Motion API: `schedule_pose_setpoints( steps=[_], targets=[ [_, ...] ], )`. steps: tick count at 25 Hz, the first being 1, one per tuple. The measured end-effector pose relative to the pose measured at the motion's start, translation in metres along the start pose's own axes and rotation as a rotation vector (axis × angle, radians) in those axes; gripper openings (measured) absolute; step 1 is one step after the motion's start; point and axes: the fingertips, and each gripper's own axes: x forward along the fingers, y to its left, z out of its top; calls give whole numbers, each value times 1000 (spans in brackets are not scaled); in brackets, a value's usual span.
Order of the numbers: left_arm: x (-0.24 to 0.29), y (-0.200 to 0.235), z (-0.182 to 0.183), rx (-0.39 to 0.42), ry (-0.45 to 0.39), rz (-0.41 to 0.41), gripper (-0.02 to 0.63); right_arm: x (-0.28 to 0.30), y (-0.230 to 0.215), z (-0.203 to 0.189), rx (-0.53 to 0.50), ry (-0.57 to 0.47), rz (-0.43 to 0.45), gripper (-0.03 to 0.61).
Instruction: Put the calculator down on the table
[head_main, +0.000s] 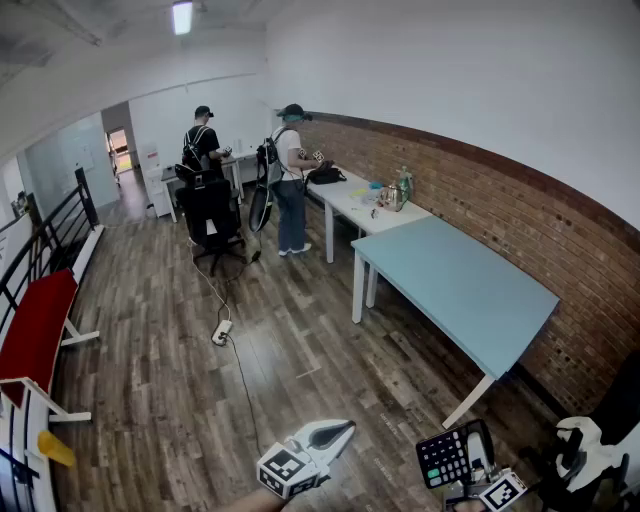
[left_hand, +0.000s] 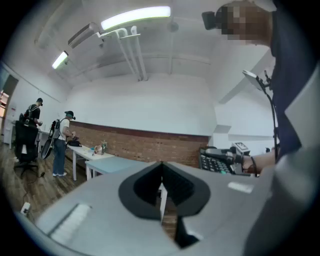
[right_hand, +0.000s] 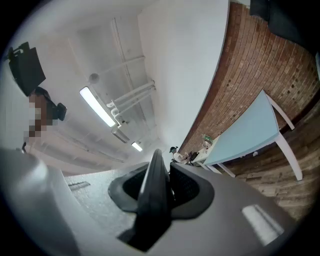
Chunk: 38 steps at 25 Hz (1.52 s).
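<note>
1. Floor (head_main: 300, 350): dark wood planks across the whole room.
2. Brick wall (head_main: 520, 210): runs along the right side, from far to near.
3. Blue table (head_main: 450, 280): stands against the brick wall at the right, on white legs.
4. White table (head_main: 355, 205): stands just beyond the blue table's far end and carries several small items, too small to identify.
5. Red bench (head_main: 35, 330): stands at the near left, beside a black railing.
6. Two persons (head_main: 290, 180) stand at the far end, one at the white table. A black chair (head_main: 212, 215) stands just left of them.
7. Left gripper (head_main: 335, 432): held level at the near centre, above the floor. Its jaws are together with nothing between them.
8. Right gripper (head_main: 476, 452): held at the near right, tilted slightly upward. Its jaws are clamped on the calculator (head_main: 443, 458).
9. Calculator: held in the air above the floor, keys facing up, well apart from the blue table on its near side. It appears edge-on in the right gripper view.
10. Power strip (head_main: 221, 333): lies on the floor at the centre left, with a cable attached.
</note>
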Motion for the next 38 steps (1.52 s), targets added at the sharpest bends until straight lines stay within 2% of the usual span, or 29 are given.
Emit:
schedule_pose_setpoints(
  steps=[3, 8, 13, 19, 22, 27, 30, 33, 38],
  targets=[
    [6, -6, -16, -20, 24, 8, -5, -10, -21, -1, -2, -1, -4, 101],
    [20, -12, -10, -6, 18, 31, -5, -23, -49, 0, 4, 5, -4, 101],
    [21, -15, -4, 2, 12, 57, -5, -24, -58, 6, 31, -6, 15, 101],
    [26, 0, -8, 29, 42, 30, -5, -16, -59, 19, 15, -46, 10, 101],
    [40, 13, -6, 29, 34, 23, -5, -6, -67, 18, 19, -51, -1, 101],
    [70, 45, 3, 52, 24, -6, -5, 21, -87, 28, -45, -51, -50, 101],
    [87, 71, 10, 52, 19, -16, -5, 43, -98, 35, -32, -84, -69, 101],
    [100, 99, 12, 43, 14, -26, -5, 71, -110, 38, -74, -83, -107, 101],
    [129, 141, 19, 61, -1, -36, -5, 119, -126, 42, -150, -84, -115, 101]
  ],
)
